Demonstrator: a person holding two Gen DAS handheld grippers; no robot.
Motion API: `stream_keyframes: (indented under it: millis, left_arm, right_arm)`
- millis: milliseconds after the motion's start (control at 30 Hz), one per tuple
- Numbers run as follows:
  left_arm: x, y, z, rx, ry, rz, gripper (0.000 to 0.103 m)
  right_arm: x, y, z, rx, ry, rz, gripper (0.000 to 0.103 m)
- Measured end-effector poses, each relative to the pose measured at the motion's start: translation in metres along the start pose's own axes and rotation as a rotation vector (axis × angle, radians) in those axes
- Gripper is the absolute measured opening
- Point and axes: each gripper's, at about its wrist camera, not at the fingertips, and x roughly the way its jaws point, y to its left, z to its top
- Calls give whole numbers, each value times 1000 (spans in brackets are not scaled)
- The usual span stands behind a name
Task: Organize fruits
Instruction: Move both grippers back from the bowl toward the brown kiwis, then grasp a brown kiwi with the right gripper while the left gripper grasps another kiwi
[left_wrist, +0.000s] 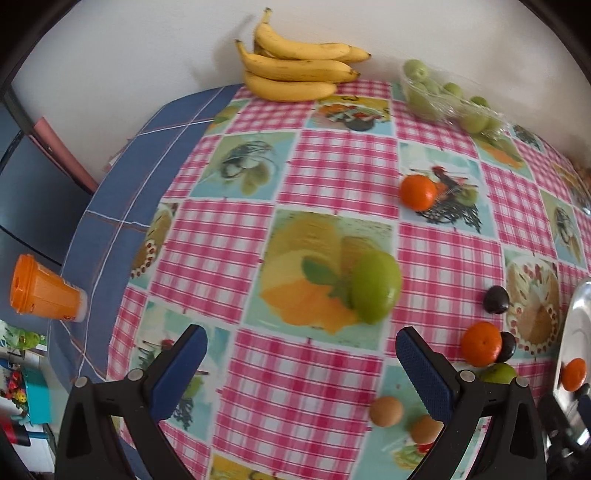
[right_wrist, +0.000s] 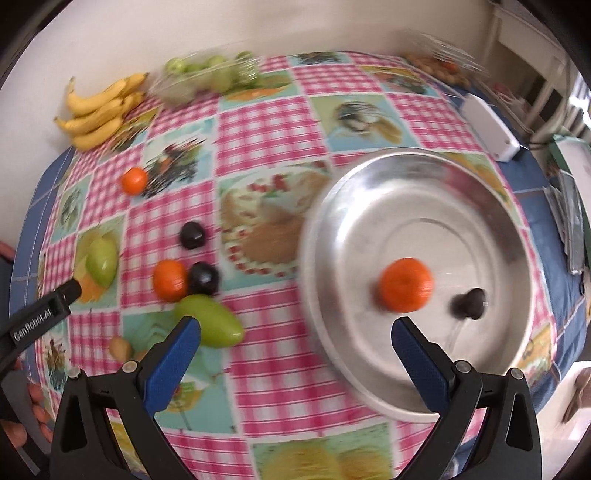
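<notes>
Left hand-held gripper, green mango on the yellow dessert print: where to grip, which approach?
Grip the green mango across its narrow middle, coming straight ahead and down from the near side. It lies on its side, apart from other fruit, slightly right of centre between the open left hand-held gripper fingers, with bare tablecloth on both flanks. Fingers should straddle the short axis; the long axis looks too wide.

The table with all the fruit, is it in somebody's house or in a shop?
Most likely a home dining or kitchen table. It wears a fruit-print checked tablecloth, loose bananas lie by a plain wall, and a metal tray holds an orange. Nothing shop-like shows.
</notes>
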Motion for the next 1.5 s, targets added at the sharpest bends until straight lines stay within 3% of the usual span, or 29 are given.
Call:
stream_keyframes:
  millis: [367,767,1100,1200,1267,1367,1500]
  left_arm:
    - [3,35,-1,-64,25,-47,103]
    - [20,27,-15,-92,101,-156,103]
    - [31,25,-25,-81,146,-170,103]
    - [33,23,-27,-77,166,-180,103]
    - [34,20,-28,-74,175,-191,103]
    - [36,16,-29,-70,184,-221,101]
    - [38,8,-31,-69,207,-276,89]
  right_arm:
    - [17,45,-10,-52,48,91,103]
    - [26,58,-17,-90,98,138,103]
    - [34,88,-26,-158,122,126,102]
    - [38,97,-27,-182,127,139,90]
    - [43,102,-26,-185,137,149,74]
    - [48,109,-25,-193,140,153,62]
    - [48,111,-22,-193,133,193,41]
